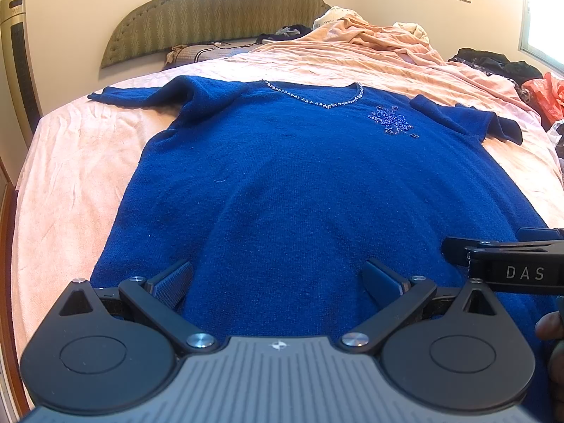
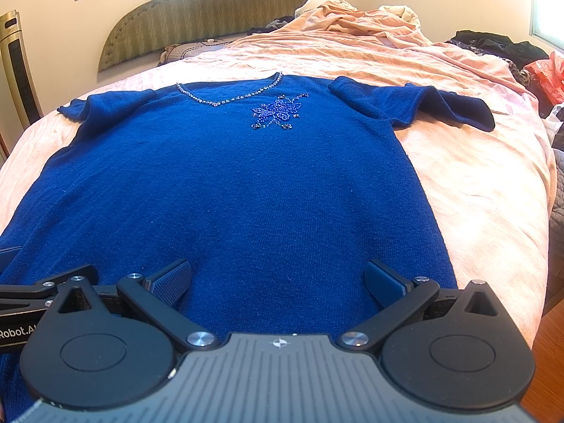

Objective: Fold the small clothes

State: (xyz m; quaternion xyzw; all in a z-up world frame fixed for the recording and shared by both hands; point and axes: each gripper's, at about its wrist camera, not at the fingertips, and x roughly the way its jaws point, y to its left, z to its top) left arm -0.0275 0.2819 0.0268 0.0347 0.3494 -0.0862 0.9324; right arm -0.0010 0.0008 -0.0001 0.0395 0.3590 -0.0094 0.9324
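A blue knit short-sleeved sweater (image 1: 282, 176) (image 2: 229, 176) lies flat and face up on the bed, beaded neckline and beaded flower toward the headboard, both sleeves spread out. My left gripper (image 1: 278, 282) hovers open over the sweater's lower hem, left of centre. My right gripper (image 2: 278, 282) is open over the hem's right part, near the garment's right edge. Nothing sits between either pair of fingers. The right gripper's body (image 1: 511, 264) shows at the right edge of the left wrist view; the left gripper's body (image 2: 35, 303) shows at the left edge of the right wrist view.
A pink sheet (image 1: 77, 162) (image 2: 476, 183) covers the bed, bunched near the headboard (image 1: 211, 10). Dark clothes (image 2: 493, 44) and an orange bag (image 1: 544, 95) lie at the far right. A tall fan (image 1: 17, 63) stands left. Wooden floor (image 2: 550, 352) lies right of the bed.
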